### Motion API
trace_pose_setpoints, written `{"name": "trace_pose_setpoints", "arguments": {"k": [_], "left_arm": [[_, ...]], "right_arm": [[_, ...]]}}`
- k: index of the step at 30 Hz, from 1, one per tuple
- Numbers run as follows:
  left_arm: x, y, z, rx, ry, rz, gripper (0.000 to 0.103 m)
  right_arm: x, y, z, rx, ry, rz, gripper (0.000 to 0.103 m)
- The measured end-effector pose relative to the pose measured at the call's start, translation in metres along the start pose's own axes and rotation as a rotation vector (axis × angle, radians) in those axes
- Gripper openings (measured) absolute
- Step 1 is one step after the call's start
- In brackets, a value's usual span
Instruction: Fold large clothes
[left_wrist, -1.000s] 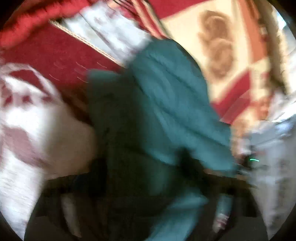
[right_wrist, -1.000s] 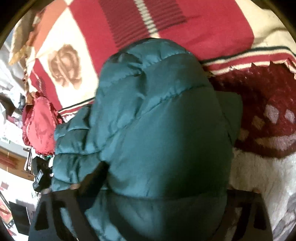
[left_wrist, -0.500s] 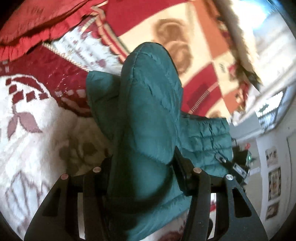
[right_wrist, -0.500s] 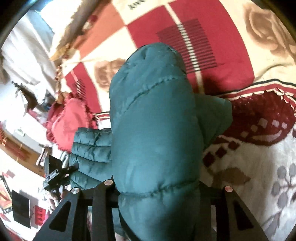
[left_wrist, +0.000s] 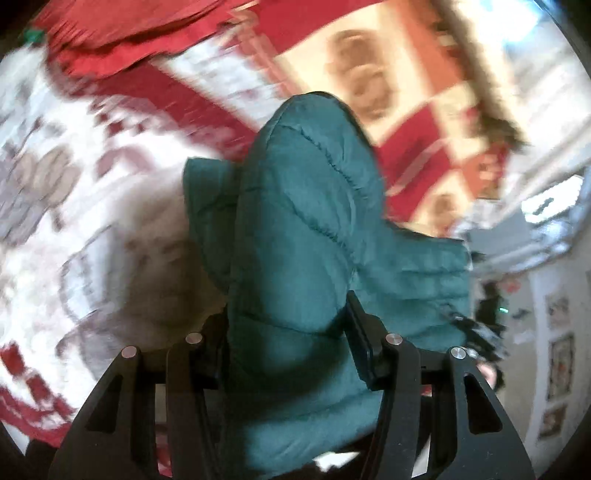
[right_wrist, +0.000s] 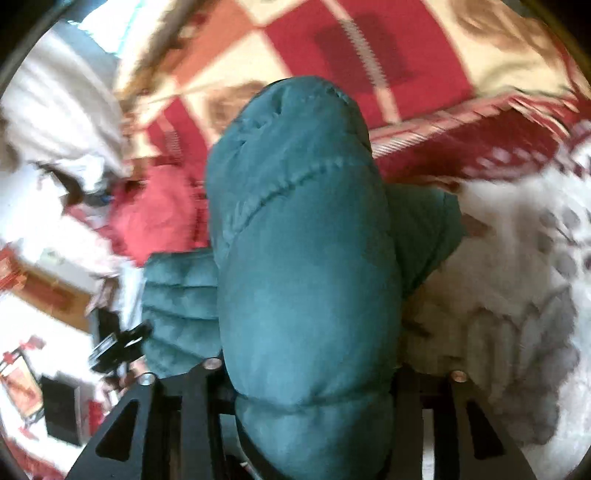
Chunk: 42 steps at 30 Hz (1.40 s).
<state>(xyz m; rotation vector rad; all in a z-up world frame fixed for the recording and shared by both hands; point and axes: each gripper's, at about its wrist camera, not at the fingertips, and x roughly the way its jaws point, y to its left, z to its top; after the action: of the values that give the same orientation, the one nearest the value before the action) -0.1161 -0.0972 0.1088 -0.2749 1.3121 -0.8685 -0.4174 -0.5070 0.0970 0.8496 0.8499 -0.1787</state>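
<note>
Home bedroom — patterned blankets (right_wrist: 362, 66), framed wall pictures (left_wrist: 559, 350)

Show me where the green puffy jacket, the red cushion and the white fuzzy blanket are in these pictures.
green puffy jacket (right_wrist: 306, 258): right wrist view, on its quilted bulge in the middle.
red cushion (right_wrist: 155, 218): right wrist view, on its blurred red face, left of the jacket.
white fuzzy blanket (left_wrist: 110, 229): left wrist view, on its pale patterned pile.

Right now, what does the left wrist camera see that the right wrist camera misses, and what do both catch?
Only the left wrist view shows framed pictures on a wall at its right edge. Only the right wrist view shows a red cushion and a dark flat panel at lower left. Both show the teal puffer jacket bunched between that camera's own fingers, left gripper and right gripper each clamped on it, over the red and cream patterned blanket.
</note>
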Motion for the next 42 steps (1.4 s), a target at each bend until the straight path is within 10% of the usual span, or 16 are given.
{"name": "trace_pose_setpoints", "arguments": {"k": [3, 16, 22, 27, 42], "left_arm": [[0.016, 0.013, -0.004, 0.002, 0.006, 0.026, 0.054], [-0.022, -0.067, -0.036, 0.245, -0.188, 0.423, 0.058], [-0.038, -0.083, -0.053, 0.297, -0.304, 0.478, 0.058], [-0.068, -0.099, -0.058, 0.322, -0.423, 0.487, 0.058], [-0.034, -0.147, -0.098, 0.424, -0.433, 0.515, 0.058]], "right_arm": [[0.011, -0.018, -0.003, 0.059, -0.002, -0.049, 0.076], [-0.035, 0.079, -0.023, -0.306, -0.201, -0.387, 0.079], [-0.054, 0.1, -0.034, -0.357, -0.336, -0.495, 0.079], [-0.068, 0.114, -0.036, -0.358, -0.335, -0.424, 0.079], [-0.016, 0.175, -0.091, -0.461, -0.334, -0.393, 0.083]]}}
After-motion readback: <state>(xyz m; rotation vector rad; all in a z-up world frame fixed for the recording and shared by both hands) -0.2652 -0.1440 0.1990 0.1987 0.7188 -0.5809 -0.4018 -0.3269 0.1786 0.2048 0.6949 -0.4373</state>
